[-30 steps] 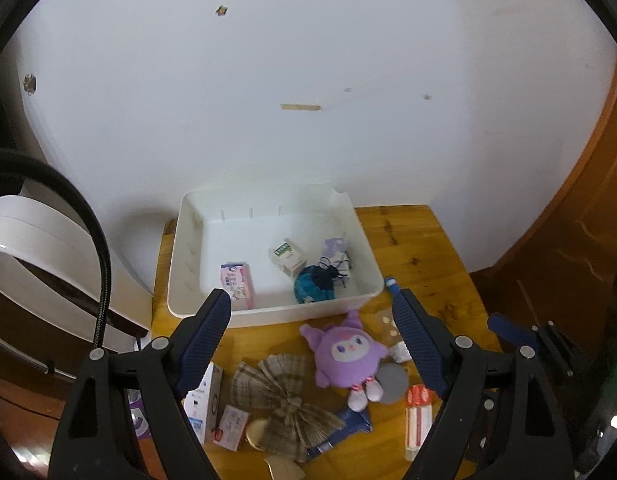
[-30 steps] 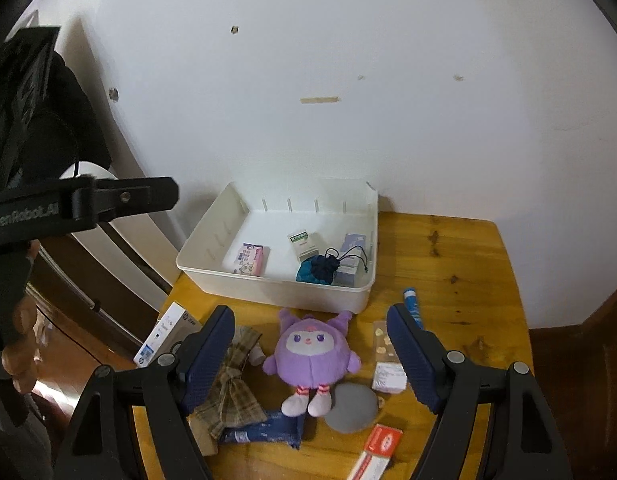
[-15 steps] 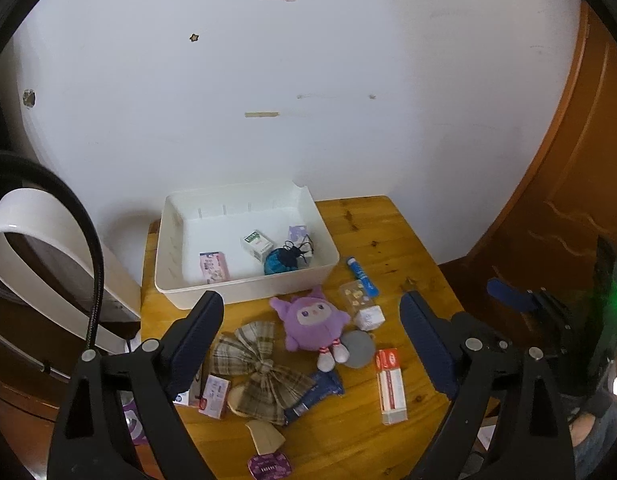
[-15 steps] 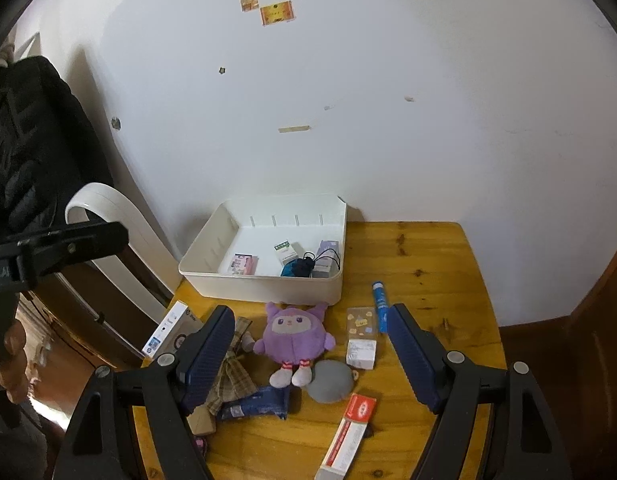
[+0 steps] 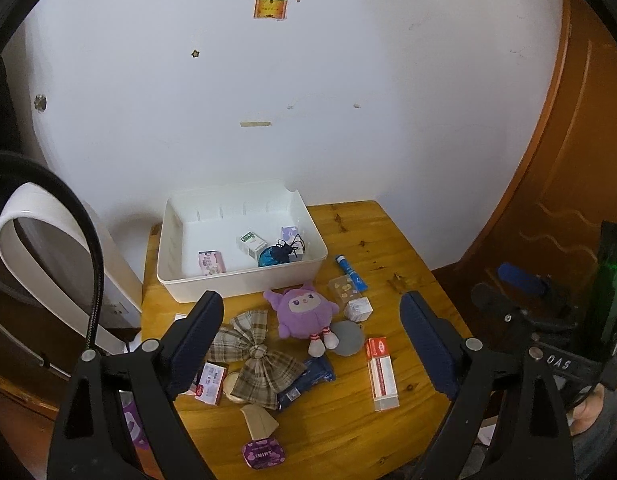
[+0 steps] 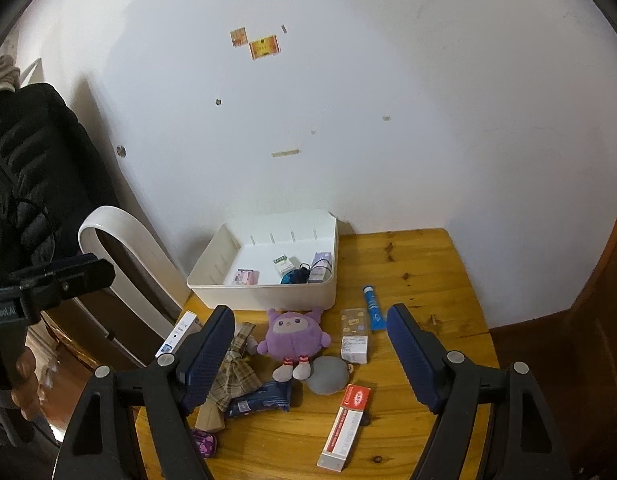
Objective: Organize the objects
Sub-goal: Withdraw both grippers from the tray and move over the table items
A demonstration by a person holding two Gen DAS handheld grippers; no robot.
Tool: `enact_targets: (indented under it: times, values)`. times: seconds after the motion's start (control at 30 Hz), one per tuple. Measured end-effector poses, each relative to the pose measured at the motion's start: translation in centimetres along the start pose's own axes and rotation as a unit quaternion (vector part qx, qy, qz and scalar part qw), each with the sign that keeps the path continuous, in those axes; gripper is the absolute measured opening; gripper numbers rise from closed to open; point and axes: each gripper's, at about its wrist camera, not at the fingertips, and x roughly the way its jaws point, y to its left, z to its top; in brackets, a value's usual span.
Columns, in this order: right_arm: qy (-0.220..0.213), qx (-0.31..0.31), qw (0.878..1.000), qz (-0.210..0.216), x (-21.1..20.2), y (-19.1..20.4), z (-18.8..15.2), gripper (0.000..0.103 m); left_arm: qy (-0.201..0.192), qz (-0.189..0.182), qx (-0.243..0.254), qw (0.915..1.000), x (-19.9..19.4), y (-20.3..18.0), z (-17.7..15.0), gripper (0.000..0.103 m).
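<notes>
1. Objects for sorting lie scattered on the near half of the wooden table [image 5: 408, 248], in front of the white plastic bin [image 5: 244, 282], which stands at the far left against the wall and already holds a few small boxes and a dark blue pouch.
2. Both tongs hang above the near edge of the table with nothing between their jaws: the left gripper [image 5: 310, 350] is spread wide, and the right gripper [image 6: 308, 354] is also parted and empty.
3. The purple plush doll [image 5: 302, 314] sits just in front of the bin; it looks soft, light and squashy, so a grip across its round body should hold best.
4. The plaid fabric bow [image 5: 254, 354] to its left is limp cloth, and its knotted centre is probably the surest spot.
5. The red-and-white carton [image 5: 382, 376] on the right and the small white box [image 5: 358, 308] are stiff, light cardboard; their long flat sides suit the pads.
6. The blue tube [image 5: 350, 272] is slim and smooth, likely to roll or slip.
7. The grey rounded pouch [image 5: 348, 338] touches the doll's feet; its material cannot be told.
</notes>
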Motion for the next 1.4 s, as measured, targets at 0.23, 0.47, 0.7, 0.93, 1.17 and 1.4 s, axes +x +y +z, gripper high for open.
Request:
enact_targets:
  times: [0.23,0.47,0.7,0.93,1.17,1.4]
  values:
    - [-0.017,-0.004,1.000,0.001,-1.4,0.5,-1.4,0.082,-0.003,0.001,0.005,1.0000,-0.3,-0.7,-2.9,0.092]
    - [-0.010,-0.026,1.000,-0.004,-1.4,1.6,-3.2,0.082,0.007,-0.014,-0.008,0.9998,0.3,-1.1,-5.6,0.092]
    - [0.021,-0.039,0.999,-0.009,0.0,1.7,-5.8,0.082,0.022,-0.006,-0.022,0.9995,1.3,-0.9,-8.2,0.092]
    - [0.069,-0.002,0.997,-0.017,2.3,-0.4,-8.5,0.082,0.053,0.020,-0.050,0.9972,3.9,0.2,-11.2,0.092]
    - [0.110,0.008,0.993,-0.034,5.2,-1.5,-10.7,0.082,0.108,0.044,-0.062,0.9912,7.3,1.6,-14.1,0.092]
    - [0.164,0.022,0.985,-0.037,9.7,-2.0,-14.0,0.082,0.177,0.052,-0.102,0.9776,11.0,3.4,-18.3,0.092]
